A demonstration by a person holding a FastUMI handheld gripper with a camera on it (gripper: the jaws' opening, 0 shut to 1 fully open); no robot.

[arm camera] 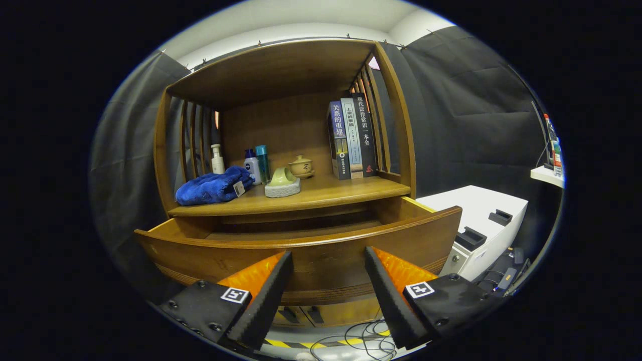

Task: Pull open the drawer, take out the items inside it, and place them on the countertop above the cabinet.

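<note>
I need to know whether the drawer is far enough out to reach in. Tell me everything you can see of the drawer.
The drawer is brown varnished wood with a curved front panel, pulled well out from under the countertop. Its side walls and part of its floor show; I see nothing on that part, and the front panel hides the near part. The open gripper is just before the front, fingers apart, touching nothing.

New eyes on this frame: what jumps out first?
The pulled-out wooden drawer just ahead of the open gripper, whose orange-backed fingers stand apart and hold nothing. Next, the blue cloth on the countertop above the drawer, beside bottles, a small lidded pot and upright books. What lies inside the drawer cannot be made out.
</note>
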